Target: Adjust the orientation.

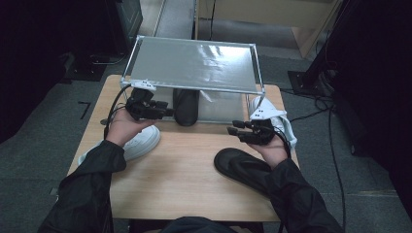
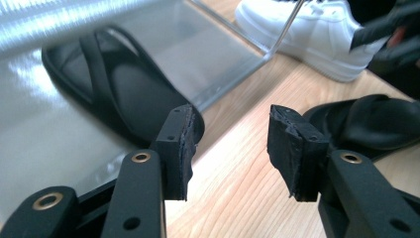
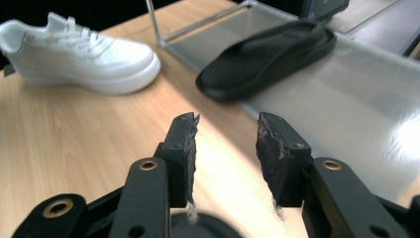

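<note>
Grippers, left [image 1: 167,111] and right [image 1: 232,128], hang released beside a two-tier metal shoe rack [image 1: 194,63]; one black rubber sandal [image 1: 186,107] shelved, three shoes apparently remain.

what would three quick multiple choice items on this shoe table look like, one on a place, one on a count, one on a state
1. Where does the black sandal near the left tool lie?
A. on the rack's lower shelf
B. on the rack's top shelf
C. on the floor

2. How many white sneakers are on the table?
A. one
B. two
C. four

3. What state is the right tool in?
A. shut on a sandal
B. shut on a sneaker
C. open, holding nothing

Answers:
1. A: the sandal sits under the top shelf, on the lower shelf, its end jutting past the edge.
2. B: one sneaker lies by the left hand, another behind the right hand.
3. C: the right gripper view shows a bare gap between its jaws.
</note>
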